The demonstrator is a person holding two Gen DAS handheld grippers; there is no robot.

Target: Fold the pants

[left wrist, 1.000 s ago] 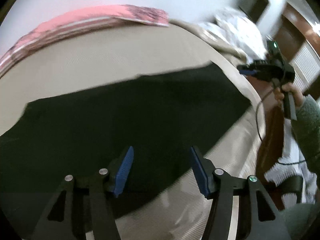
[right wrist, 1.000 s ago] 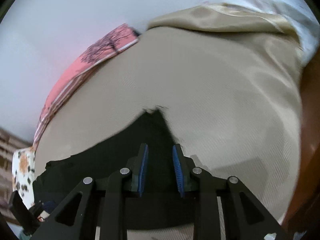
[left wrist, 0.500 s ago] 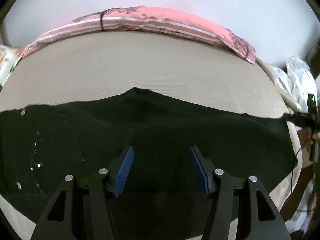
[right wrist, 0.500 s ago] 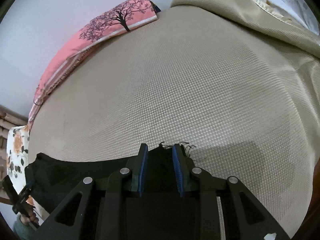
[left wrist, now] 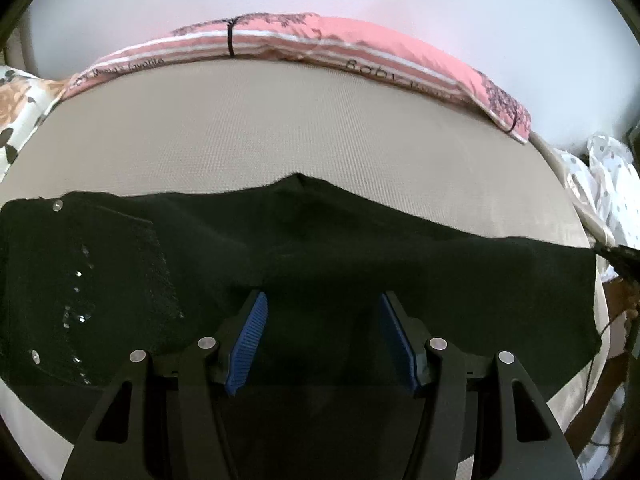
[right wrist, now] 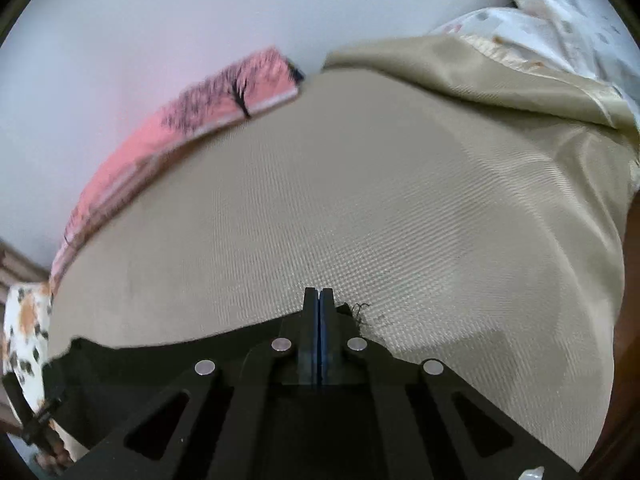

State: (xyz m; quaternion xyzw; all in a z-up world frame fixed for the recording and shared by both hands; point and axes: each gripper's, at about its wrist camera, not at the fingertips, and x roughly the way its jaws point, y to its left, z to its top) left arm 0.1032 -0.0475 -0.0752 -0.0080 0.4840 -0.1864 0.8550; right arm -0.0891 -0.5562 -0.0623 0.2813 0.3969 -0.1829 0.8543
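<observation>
Open bed beyond the pants
Bare tan mattress is lying clear ahead; pink pillow is lining its far edge, rumpled bedding crowding the right.

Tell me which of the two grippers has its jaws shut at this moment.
The right gripper: its jaws meet with no gap, at the frayed end of the black pants. The left gripper hangs over them, jaws wide apart.

Matt black cloth pants lie on coarse woven beige bedcover.
</observation>
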